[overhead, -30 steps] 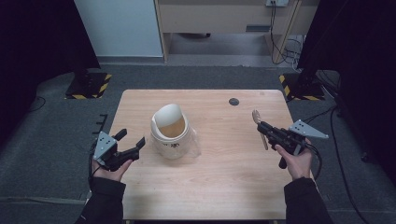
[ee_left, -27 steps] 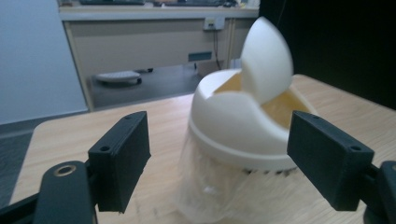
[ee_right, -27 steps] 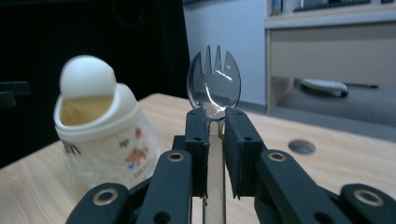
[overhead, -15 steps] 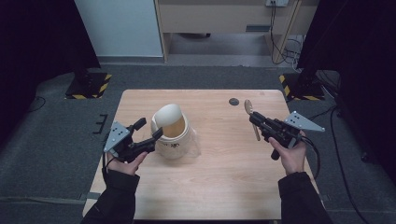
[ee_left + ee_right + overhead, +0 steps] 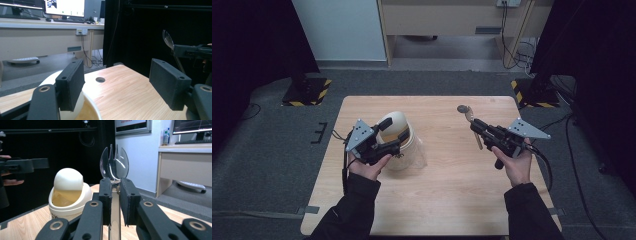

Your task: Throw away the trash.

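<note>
Spork clamped in right gripper, beside bin

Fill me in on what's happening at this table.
A person works two tools at a wooden table. The right tool is shut on a clear plastic spork, held above the table. The left tool is open at the small white bin, one jaw by its rim. The bin's domed lid is tipped open.

Grey carpet, black curtains
</note>
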`<action>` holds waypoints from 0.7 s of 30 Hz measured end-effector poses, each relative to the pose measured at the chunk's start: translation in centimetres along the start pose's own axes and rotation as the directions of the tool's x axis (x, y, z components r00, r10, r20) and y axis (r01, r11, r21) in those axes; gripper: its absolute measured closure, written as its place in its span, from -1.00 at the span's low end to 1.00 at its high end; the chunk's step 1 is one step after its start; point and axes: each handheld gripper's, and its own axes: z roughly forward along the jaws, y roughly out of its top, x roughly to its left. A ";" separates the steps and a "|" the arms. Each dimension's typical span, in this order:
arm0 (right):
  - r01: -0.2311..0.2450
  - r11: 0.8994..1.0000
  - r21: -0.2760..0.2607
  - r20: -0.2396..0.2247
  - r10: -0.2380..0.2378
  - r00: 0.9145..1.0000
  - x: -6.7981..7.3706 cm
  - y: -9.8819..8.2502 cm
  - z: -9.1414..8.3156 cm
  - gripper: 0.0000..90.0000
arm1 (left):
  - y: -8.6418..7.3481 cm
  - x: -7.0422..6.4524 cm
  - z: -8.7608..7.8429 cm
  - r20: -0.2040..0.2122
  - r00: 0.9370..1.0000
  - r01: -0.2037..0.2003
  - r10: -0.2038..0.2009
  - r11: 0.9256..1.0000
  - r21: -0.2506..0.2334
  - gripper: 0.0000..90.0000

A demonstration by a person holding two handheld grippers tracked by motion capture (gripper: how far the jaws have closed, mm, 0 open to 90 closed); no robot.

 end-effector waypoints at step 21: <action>0.029 0.999 0.018 -0.084 -0.027 0.996 2.2 -0.8 1.3 0.78 | 0.7 -2.8 3.9 0.083 0.996 0.047 -0.045 0.999 -0.020 -0.24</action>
